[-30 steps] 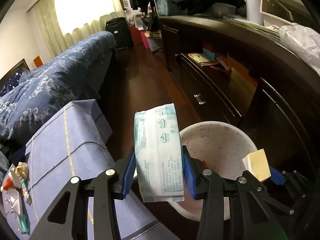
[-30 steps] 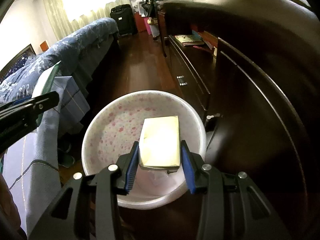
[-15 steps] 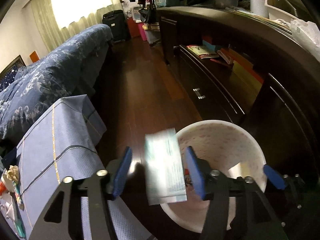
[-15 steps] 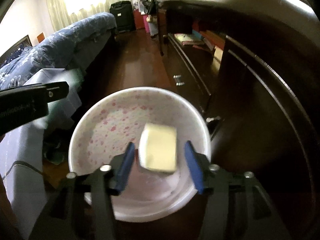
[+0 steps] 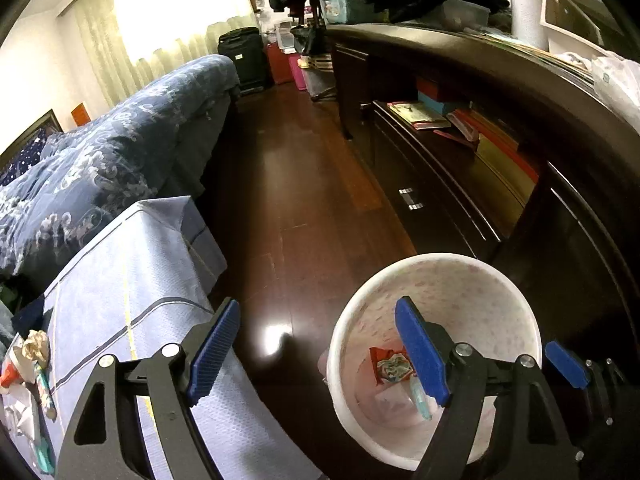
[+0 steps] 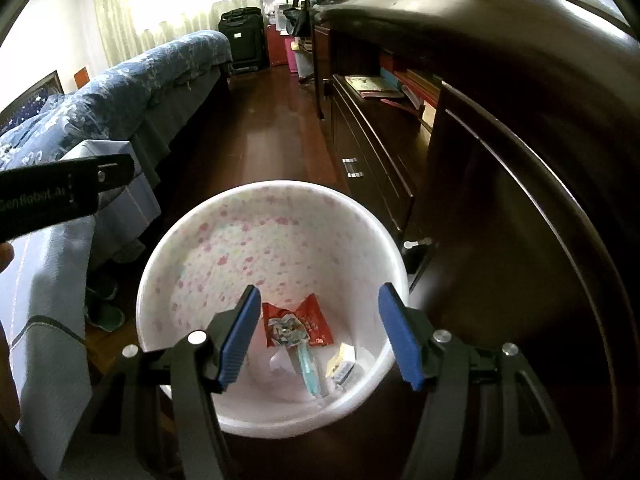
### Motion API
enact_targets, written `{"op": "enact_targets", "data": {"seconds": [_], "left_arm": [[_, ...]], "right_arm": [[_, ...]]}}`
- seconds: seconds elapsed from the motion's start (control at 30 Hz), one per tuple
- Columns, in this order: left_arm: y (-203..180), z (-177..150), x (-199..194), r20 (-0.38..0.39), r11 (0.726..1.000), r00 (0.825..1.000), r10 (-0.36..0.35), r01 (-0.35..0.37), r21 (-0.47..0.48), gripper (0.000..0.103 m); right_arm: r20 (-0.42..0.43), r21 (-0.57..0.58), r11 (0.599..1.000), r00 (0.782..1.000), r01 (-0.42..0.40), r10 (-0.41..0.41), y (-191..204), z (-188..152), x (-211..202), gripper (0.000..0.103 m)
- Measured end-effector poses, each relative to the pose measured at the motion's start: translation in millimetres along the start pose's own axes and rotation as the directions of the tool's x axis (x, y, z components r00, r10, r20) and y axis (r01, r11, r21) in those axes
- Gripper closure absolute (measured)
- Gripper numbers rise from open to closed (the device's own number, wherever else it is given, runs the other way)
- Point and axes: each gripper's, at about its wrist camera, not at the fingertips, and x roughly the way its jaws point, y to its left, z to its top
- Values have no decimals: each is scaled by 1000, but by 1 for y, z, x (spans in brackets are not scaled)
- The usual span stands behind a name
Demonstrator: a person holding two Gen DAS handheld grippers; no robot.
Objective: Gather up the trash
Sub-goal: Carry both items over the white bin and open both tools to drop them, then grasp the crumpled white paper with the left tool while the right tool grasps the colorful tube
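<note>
Far left, on the blue cloth-covered table (image 5: 132, 280): a small heap of leftover trash (image 5: 28, 364), crumpled paper and thin wrappers, near the edge. Probably very light, soft and crinkly, a bit slippery; likely best pinched across the thick crumpled middle, not at a loose corner. Next along, the left gripper (image 5: 316, 344): jaws wide apart and opening, nothing between them, hanging partly over the near left rim of the bin. A second ago, clamped on a white wipes pack; half a second ago, pack falling out. To the right, on the dark floor by the cabinet (image 6: 520, 160): the white flowered bin (image 6: 280, 216). Inside at the bottom: a red wrapper (image 6: 316, 316), a thin teal strip (image 6: 308, 368) that could be the pack seen on edge, though hard to tell, and a small pale box (image 6: 342, 360). Right over the bin, the right gripper (image 6: 316, 336): jaws apart and opening too, empty. A second ago, shut on that pale box; now box down in the bin.
</note>
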Motion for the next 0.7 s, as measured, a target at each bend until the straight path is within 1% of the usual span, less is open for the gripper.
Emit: {"op": "enact_targets", "data": {"seconds": [0.13,0.2,0.33,0.4,0.43,0.53,0.6,0.67,0.7], "left_arm": [[5,-1,-8,10,1000,1000,6,-6,-11,23],[14,-4,-19,24,1000,1000,16,-15,-27,20],[49,-16,-46,71,993,995,75,-68,-100,13],[77,-27,-60,78,983,992,103,-89,-162,11],[89,-31,-65,76,976,990,116,-100,-192,10],[134,-52,-79,46,946,984,173,-153,-287,9],[166,-69,-88,18,919,976,217,-199,-341,9],[197,-88,-96,-8,883,959,284,-265,-388,8],[207,-94,-98,-18,870,952,306,-287,-401,8]], "right_arm": [[8,1,1000,1000,-7,7,1,-1,-10,40],[20,-3,1000,1000,-11,11,4,1,-18,39],[65,-40,999,997,-35,37,23,5,-44,31],[82,-70,996,995,-54,59,36,6,-55,31],[91,-88,994,993,-66,74,44,6,-62,30],[110,-141,984,986,-112,128,70,4,-79,26],[113,-182,973,979,-145,167,91,2,-89,26],[106,-233,956,972,-181,210,117,-2,-97,25],[99,-257,947,969,-195,227,129,-5,-100,25]]}}
